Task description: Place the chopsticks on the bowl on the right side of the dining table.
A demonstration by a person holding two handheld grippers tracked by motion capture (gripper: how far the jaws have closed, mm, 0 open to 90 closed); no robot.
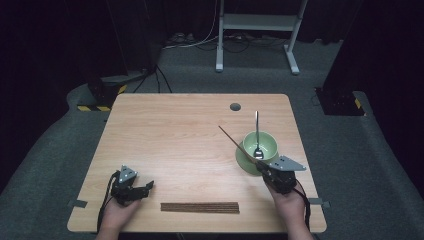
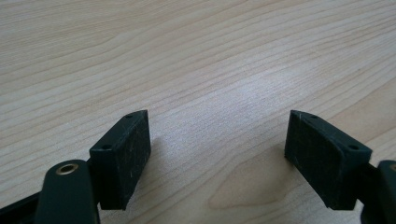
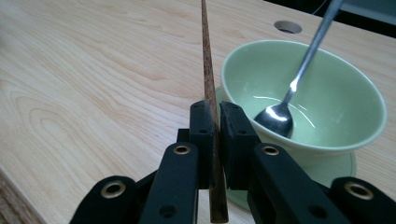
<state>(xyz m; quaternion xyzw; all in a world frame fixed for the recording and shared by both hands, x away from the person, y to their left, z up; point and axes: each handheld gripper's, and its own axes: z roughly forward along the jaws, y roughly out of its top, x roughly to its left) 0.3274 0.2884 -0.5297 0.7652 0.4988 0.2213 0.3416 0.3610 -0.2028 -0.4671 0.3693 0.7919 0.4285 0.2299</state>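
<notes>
My right gripper [image 1: 264, 167] [image 3: 213, 119] is shut on a brown wooden chopstick [image 1: 235, 141] [image 3: 208, 70], which slants up and to the left beside the bowl. The pale green bowl [image 1: 261, 145] [image 3: 327, 84] stands on a green saucer [image 1: 244, 159] [image 3: 336, 168] just past the jaws, with a metal spoon [image 1: 257, 132] [image 3: 292, 88] leaning in it. Several more brown chopsticks [image 1: 200, 207] lie in a row near the table's front edge. My left gripper [image 1: 145, 187] [image 2: 217, 154] rests at the front left, open, with bare wood between its pads.
The light wooden table [image 1: 175, 135] has a round cable hole [image 1: 235, 106] [image 3: 287, 26] at the back right. Beyond it stand a white frame [image 1: 257, 30] and dark stands on grey carpet.
</notes>
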